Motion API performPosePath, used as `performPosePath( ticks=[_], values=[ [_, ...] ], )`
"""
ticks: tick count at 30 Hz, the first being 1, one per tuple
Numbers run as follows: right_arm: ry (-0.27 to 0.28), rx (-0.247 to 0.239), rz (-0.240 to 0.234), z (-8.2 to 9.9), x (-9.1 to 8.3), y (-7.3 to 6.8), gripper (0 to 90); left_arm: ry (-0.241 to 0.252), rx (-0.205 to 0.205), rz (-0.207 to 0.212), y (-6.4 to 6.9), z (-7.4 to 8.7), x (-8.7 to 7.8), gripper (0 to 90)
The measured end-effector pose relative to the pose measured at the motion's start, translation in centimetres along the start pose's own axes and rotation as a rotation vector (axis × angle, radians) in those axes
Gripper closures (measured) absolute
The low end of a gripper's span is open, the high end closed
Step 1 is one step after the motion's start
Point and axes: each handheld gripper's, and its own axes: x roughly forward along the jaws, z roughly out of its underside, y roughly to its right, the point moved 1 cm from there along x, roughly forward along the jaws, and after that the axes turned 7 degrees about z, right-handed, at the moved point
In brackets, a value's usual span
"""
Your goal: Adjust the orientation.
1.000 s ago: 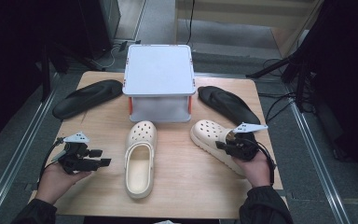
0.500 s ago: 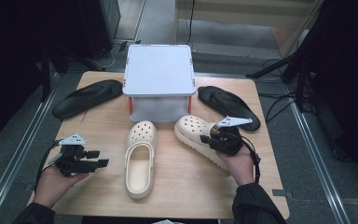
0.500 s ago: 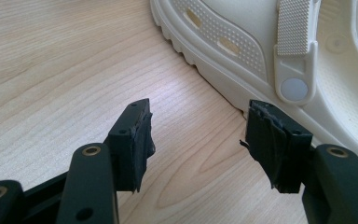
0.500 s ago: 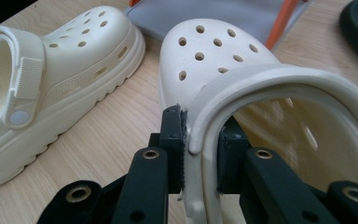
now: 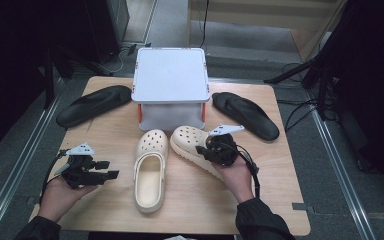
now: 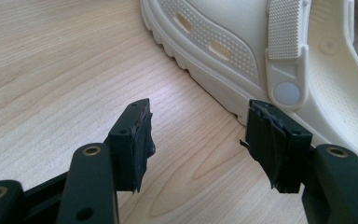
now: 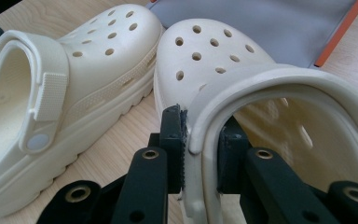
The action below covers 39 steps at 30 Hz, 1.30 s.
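Two cream clogs lie on the wooden table. The left clog points toward a grey box. Beside it, toes nearly touching, lies the right clog, angled to the left. My right gripper is shut on the right clog's heel rim, one jaw outside and one inside the wall. My left gripper rests open just above the table to the left of the left clog, with nothing between its pads.
A grey lidded box with orange latches stands at the back centre, just beyond the clogs' toes. A black sandal lies at the back left and another black sandal at the back right. Floor rails run along both table sides.
My right gripper has slid the right clog leftward across the table until its toe sits next to the left clog. My left gripper has stayed in place.
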Motion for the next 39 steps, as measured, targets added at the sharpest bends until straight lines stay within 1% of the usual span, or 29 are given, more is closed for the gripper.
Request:
performPosePath(
  ticks=[4, 8, 11, 12, 14, 15, 19, 23, 26, 28, 30, 32, 33, 35, 37, 39],
  values=[
    [0.003, 0.007, 0.004, -0.2, 0.4, -0.2, 76.9, -0.001, 0.007, 0.002, 0.0, -0.2, 0.1, 41.4],
    [-0.012, 0.017, 0.016, 0.2, 0.5, -0.4, 76.9, -0.005, 0.021, 0.008, 0.1, -0.5, 0.4, 41.5],
    [-0.016, 0.021, 0.027, 0.3, 0.8, -0.4, 76.8, -0.008, 0.023, 0.014, 0.2, -0.7, 0.7, 41.6],
    [-0.015, 0.019, 0.037, 0.3, 0.9, -0.5, 76.8, -0.01, 0.029, 0.019, 0.2, -0.8, 0.8, 41.6],
    [-0.015, 0.026, 0.04, 0.2, 1.0, -0.7, 76.8, -0.011, 0.037, 0.016, 0.2, -0.9, 0.9, 41.6],
    [-0.017, 0.031, 0.037, 0.2, 1.2, -0.9, 76.8, -0.011, 0.038, 0.017, 0.3, -1.0, 0.9, 41.5],
    [-0.016, 0.028, 0.062, 0.2, 1.7, -1.4, 76.2, -0.012, 0.041, 0.024, 0.3, -1.2, 1.1, 41.6],
    [-0.016, 0.033, 0.058, 0.2, 2.0, -1.8, 75.6, -0.015, 0.052, 0.028, 0.4, -1.4, 1.3, 42.7],
    [-0.019, 0.034, 0.057, 0.2, 2.1, -2.0, 73.5, -0.013, 0.05, 0.035, 0.4, -1.5, 1.3, 46.4],
    [-0.022, 0.033, 0.055, 0.3, 2.1, -2.1, 70.6, -0.009, 0.055, 0.043, 0.4, -1.6, 1.3, 50.4],
    [-0.018, 0.036, 0.042, 0.4, 1.8, -1.9, 69.2, -0.014, 0.05, 0.046, 0.3, -1.8, 1.3, 52.8],
    [-0.007, 0.05, 0.019, 0.4, 1.6, -1.6, 65.3, -0.02, 0.045, 0.053, 0.3, -1.9, 1.4, 55.2],
    [0.001, 0.07, 0.004, 0.5, 1.3, -1.5, 64.8, -0.02, 0.049, 0.054, 0.3, -1.9, 1.4, 57.0],
    [0.009, 0.083, -0.012, 0.6, 0.8, -1.2, 63.1, -0.013, 0.054, 0.06, 0.4, -2.1, 1.4, 59.6],
    [0.024, 0.068, -0.005, 0.6, 0.2, -1.0, 62.7, -0.007, 0.056, 0.064, 0.4, -2.2, 1.4, 62.9],
    [0.038, 0.067, -0.013, 0.7, -0.6, -0.8, 62.9, 0.003, 0.051, 0.071, 0.4, -2.4, 1.3, 66.4]
  ],
)
